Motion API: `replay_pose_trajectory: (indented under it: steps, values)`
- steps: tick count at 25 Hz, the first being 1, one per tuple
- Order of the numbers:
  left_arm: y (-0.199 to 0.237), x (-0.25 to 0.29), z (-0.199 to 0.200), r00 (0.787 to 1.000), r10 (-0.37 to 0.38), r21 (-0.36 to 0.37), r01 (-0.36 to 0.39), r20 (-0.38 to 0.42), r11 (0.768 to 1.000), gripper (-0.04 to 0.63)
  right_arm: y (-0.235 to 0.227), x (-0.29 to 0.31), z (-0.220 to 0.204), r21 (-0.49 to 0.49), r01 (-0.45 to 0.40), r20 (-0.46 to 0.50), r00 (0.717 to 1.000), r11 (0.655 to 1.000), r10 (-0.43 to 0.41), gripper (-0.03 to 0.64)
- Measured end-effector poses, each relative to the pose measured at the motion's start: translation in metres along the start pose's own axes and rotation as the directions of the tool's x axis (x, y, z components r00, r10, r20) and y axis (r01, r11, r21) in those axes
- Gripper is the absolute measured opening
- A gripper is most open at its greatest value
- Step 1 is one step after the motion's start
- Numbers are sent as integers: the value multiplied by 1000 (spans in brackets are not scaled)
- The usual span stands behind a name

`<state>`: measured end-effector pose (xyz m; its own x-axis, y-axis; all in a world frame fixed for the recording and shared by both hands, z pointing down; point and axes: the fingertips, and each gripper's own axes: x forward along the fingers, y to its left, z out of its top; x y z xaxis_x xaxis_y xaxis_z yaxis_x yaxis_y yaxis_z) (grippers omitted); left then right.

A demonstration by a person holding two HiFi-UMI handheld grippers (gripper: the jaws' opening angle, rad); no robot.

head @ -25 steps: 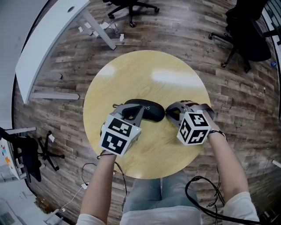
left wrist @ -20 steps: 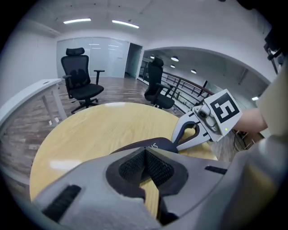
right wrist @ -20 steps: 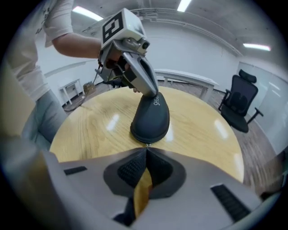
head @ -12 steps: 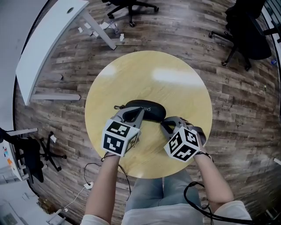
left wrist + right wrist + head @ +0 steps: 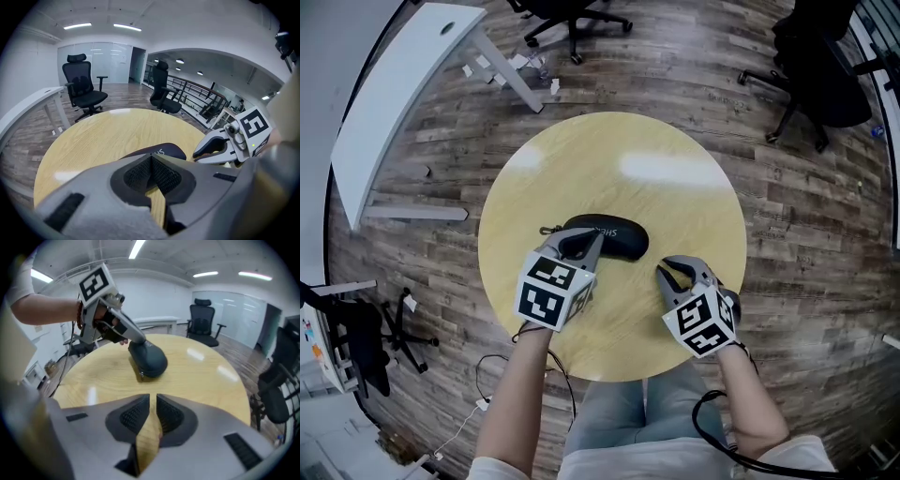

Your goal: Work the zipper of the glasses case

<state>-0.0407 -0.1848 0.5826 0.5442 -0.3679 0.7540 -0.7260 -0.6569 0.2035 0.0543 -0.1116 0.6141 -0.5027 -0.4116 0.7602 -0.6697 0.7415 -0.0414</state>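
A black glasses case (image 5: 617, 236) (image 5: 164, 150) (image 5: 151, 360) lies zipped across the middle of the round wooden table (image 5: 609, 159). My left gripper (image 5: 580, 241) (image 5: 151, 161) is shut, its tips resting against the case's left end; whether they pinch anything is hidden. The right gripper view shows that gripper (image 5: 135, 339) bearing on the case's far end and a small zipper pull (image 5: 140, 376) at the near end. My right gripper (image 5: 671, 273) (image 5: 152, 400) is shut on nothing and hangs over bare table, a short way right of the case and nearer me.
Black office chairs (image 5: 572, 14) (image 5: 825, 75) stand on the wood floor beyond the table. A white desk (image 5: 403, 84) runs along the far left. Cables (image 5: 487, 370) trail on the floor by my legs.
My right gripper has left the case's right end and drawn back toward me and to the right. The left gripper and the case have stayed put.
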Motion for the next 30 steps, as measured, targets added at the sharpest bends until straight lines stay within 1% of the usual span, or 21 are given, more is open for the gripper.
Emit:
replay_pose_trajectory:
  steps: [1, 2, 3, 4, 5, 6, 8, 9, 10, 12, 13, 14, 16, 18, 20, 21, 22, 23, 26, 28, 30]
  values:
    - [1, -1, 0, 1000, -1, -6, 1, 13, 1000, 3, -4, -13, -2, 46, 33, 64, 997, 998, -36, 41]
    - [1, -2, 0, 1000, -2, -15, 3, 31, 1000, 3, -5, -26, -3, 96, 43, 131, 990, 994, -56, 41]
    - [0, -7, 2, 998, -6, -26, 7, 59, 1000, 3, -3, -40, -2, 148, 34, 192, 979, 988, -62, 40]
    - [-3, -16, 6, 995, -11, -37, 14, 102, 999, 3, 1, -56, 0, 199, 9, 247, 967, 980, -59, 30]
    - [-10, -30, 13, 986, -14, -48, 22, 164, 999, 3, 7, -73, 4, 251, -29, 301, 952, 967, -49, 13]
    - [-20, -50, 19, 971, -10, -59, 24, 238, 998, 3, 14, -93, 11, 301, -75, 354, 934, 951, -38, 6]
    - [-47, -101, 22, 928, 28, -77, 1, 371, 997, 3, 33, -135, 28, 374, -154, 440, 897, 915, -29, 5]
    - [-64, -128, 17, 909, 52, -83, -19, 413, 996, 3, 45, -157, 38, 392, -179, 475, 879, 902, -31, 4]
    - [-83, -154, 9, 896, 73, -87, -38, 439, 995, 3, 57, -179, 48, 398, -200, 509, 860, 896, -34, 3]
    - [-121, -197, -10, 878, 107, -103, -66, 467, 993, 3, 83, -218, 69, 378, -226, 571, 820, 898, -34, 3]
    - [-138, -215, -19, 868, 129, -123, -79, 480, 989, 3, 96, -234, 75, 352, -228, 591, 806, 908, -26, 3]
    - [-155, -231, -27, 856, 154, -151, -90, 494, 984, 3, 109, -248, 78, 317, -224, 602, 798, 922, -13, 3]
    - [-186, -261, -43, 826, 200, -210, -102, 528, 972, 3, 137, -266, 76, 238, -207, 609, 793, 949, 20, 3]
    - [-209, -295, -61, 785, 254, -257, -126, 565, 958, 3, 165, -275, 73, 166, -175, 607, 794, 971, 39, 3]
    - [-226, -328, -81, 744, 332, -298, -186, 580, 936, 3, 193, -286, 71, 124, -156, 604, 796, 980, 50, 3]
    - [-237, -337, -91, 732, 364, -316, -211, 577, 925, 3, 205, -295, 69, 123, -169, 603, 795, 978, 61, 3]
    - [-249, -342, -101, 727, 382, -329, -224, 570, 917, 3, 215, -305, 65, 127, -184, 601, 796, 975, 72, 3]
    - [-262, -343, -107, 728, 390, -338, -227, 563, 913, 3, 222, -315, 60, 128, -188, 596, 799, 974, 76, 3]
    - [-291, -347, -115, 736, 385, -355, -208, 558, 912, 3, 241, -343, 47, 125, -154, 589, 806, 980, 51, 3]
    - [-307, -355, -122, 738, 379, -361, -196, 558, 912, 3, 256, -358, 39, 153, -165, 600, 799, 974, 41, 4]
    - [-321, -362, -124, 743, 358, -337, -188, 565, 922, 3, 270, -369, 34, 189, -187, 616, 787, 964, 32, 3]
